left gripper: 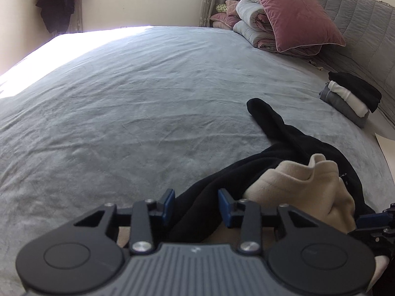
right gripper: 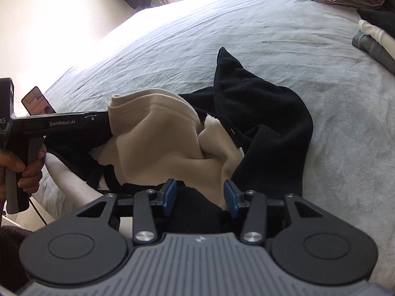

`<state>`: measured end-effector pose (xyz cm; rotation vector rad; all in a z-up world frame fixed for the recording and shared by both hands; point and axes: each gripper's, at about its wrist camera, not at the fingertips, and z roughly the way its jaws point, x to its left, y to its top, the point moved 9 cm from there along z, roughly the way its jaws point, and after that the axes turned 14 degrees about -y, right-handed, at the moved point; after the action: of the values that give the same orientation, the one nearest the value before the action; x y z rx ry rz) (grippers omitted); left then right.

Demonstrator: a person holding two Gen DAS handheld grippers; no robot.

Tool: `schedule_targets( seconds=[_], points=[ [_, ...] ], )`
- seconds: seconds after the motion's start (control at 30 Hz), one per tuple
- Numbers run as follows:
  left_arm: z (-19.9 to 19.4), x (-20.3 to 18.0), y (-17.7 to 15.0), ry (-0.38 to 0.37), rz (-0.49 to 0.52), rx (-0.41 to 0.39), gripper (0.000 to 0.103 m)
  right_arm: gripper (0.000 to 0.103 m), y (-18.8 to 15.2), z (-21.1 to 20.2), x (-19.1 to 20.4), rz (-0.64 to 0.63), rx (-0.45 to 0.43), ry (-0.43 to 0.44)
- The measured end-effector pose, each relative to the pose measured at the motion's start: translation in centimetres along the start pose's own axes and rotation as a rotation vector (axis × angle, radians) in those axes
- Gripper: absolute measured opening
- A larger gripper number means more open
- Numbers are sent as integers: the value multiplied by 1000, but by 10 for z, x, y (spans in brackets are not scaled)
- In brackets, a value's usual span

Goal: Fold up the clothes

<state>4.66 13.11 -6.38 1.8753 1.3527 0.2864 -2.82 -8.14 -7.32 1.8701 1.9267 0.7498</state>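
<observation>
A crumpled black garment (left gripper: 284,138) (right gripper: 261,113) with a beige fleece lining (left gripper: 303,185) (right gripper: 158,133) lies bunched at the near edge of the grey bed (left gripper: 148,98) (right gripper: 246,24). My left gripper (left gripper: 196,207) is open, its blue pads either side of a black fold of the garment. My right gripper (right gripper: 200,198) is open too, over the black fabric at the garment's near edge. In the right wrist view the left gripper's body (right gripper: 61,123) reaches in from the left and its tip is hidden behind the beige lining.
A stack of folded clothes (left gripper: 350,98) (right gripper: 375,39), black, white and grey, sits at the right by the grey padded headboard (left gripper: 358,37). Pink pillows and a folded quilt (left gripper: 284,17) lie at the bed's far right. A window and hanging dark clothes (left gripper: 59,2) are beyond.
</observation>
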Motion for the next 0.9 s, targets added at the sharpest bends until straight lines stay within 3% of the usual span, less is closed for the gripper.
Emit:
schedule_targets(
  seconds=[0.03,0.07,0.2,0.33,0.43,0.57,0.73,0.8,0.9],
  points=[
    [1,2,-2,10,-4,11,17,47,-2,3,2,-6,13,3],
    [0,4,-4,8,-16,9,13,47,-3,5,4,-12,16,4],
    [-26,12,3,21,-71,-91,10,47,-6,5,10,-45,10,7],
    [-65,27,2,83,-118,-205,10,43,-9,4,13,-74,3,11],
    [-95,49,-8,211,-126,-251,10,43,-10,3,13,-85,-1,10],
    [-114,89,-27,394,-156,-210,10,43,-8,3,11,-76,-1,7],
    [-112,109,-38,330,-257,-176,14,44,0,-2,4,-43,-14,-1],
    [-117,102,-32,310,-243,-220,17,45,5,-5,2,-31,-22,-2],
    [-124,87,-19,261,-188,-284,31,47,8,-9,2,-26,-22,11]
  ],
)
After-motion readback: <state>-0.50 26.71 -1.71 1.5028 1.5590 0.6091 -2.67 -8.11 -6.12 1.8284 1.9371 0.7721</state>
